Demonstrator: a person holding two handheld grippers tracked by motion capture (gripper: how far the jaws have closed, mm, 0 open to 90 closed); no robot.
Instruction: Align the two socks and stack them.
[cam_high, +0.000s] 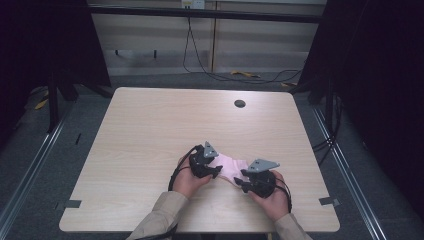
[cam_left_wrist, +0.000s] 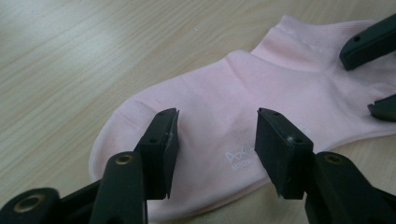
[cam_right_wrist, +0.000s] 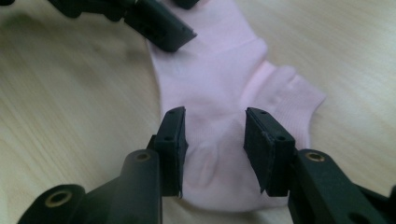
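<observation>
Both tools, left (cam_left_wrist: 215, 135) and right (cam_right_wrist: 215, 140), gape empty over the pink sock (cam_left_wrist: 243, 93), its white logo unreadable.

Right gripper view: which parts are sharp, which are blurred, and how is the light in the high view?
Right gripper view: the pink sock is fairly sharp, the right gripper soft, the wood at the left smeared. High view: the table is evenly lit, the surroundings dark.

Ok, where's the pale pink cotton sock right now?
In the high view the pale pink cotton sock lies flat on the light wooden table, near its front edge, between the left gripper and right gripper, whose jaws stand open.
</observation>
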